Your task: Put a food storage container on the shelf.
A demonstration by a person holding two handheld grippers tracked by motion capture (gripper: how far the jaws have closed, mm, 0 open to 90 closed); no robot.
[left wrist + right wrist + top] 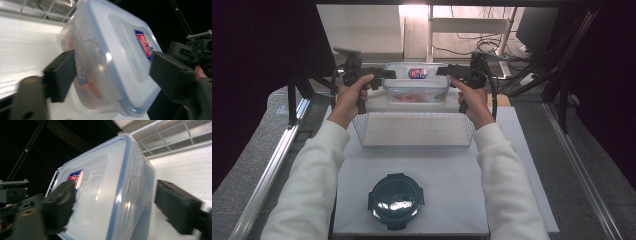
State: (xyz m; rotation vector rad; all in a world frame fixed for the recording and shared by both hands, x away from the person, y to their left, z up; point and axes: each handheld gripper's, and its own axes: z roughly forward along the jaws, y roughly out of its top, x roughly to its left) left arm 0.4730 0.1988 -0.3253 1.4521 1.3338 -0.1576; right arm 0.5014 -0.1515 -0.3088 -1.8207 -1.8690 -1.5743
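Observation:
A clear rectangular food box (417, 82) with a blue-rimmed lid and a red and blue label has something orange inside. It sits at the far end of the wire basket (362, 135); whether it rests on the basket I cannot tell. My left gripper (389, 74) reaches its left end and my right gripper (442, 70) its right end. In the left gripper view the box (117, 57) lies between my left gripper's (112, 72) spread jaws. In the right gripper view the box (105, 195) lies inside my right gripper (115, 202), with a gap at one jaw.
A round container with a dark lid (396, 200) stands near the front edge of the white mat (452, 170). Metal rails run along both sides of the table. Black frame bars and cables stand behind the basket.

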